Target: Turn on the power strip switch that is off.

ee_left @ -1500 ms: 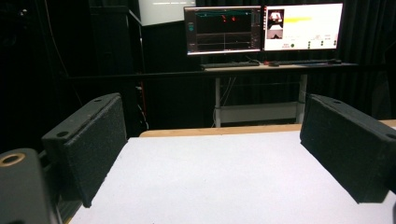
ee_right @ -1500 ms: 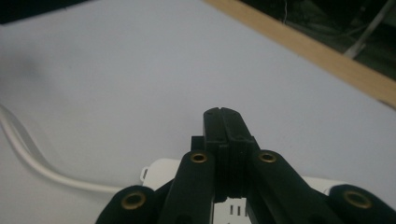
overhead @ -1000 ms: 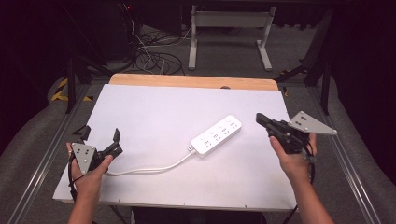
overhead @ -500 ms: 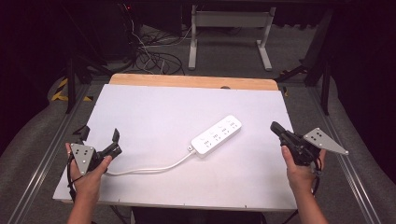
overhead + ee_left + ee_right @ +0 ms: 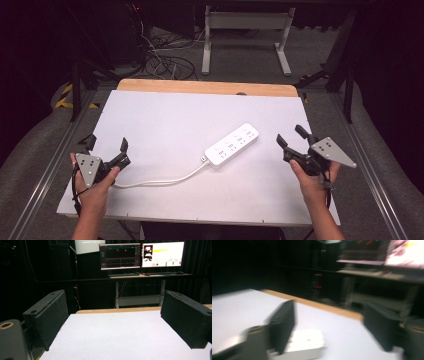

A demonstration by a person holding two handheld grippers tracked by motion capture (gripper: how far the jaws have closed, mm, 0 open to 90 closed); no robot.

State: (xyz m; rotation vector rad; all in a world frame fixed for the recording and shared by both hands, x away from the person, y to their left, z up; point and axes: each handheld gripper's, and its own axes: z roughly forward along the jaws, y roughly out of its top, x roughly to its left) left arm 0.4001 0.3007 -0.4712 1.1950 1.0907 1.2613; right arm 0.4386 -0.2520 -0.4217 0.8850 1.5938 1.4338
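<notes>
The desk (image 5: pixel 165 115) is the brightest thing in the high view, evenly lit from above, its white top nearly without shadow. Around the desk the floor and room fall off into near black. That view is sharp, though a little soft and grainy.

The left gripper view is sharp too; behind the desk (image 5: pixel 120 335) two monitors (image 5: pixel 141 255) glow, the right one glaring almost white, in an otherwise dark room.

The right gripper view is smeared by motion blur: jaws, the strip (image 5: pixel 304 343) on the desk and the bright screens beyond it all have streaked, doubled edges.
</notes>
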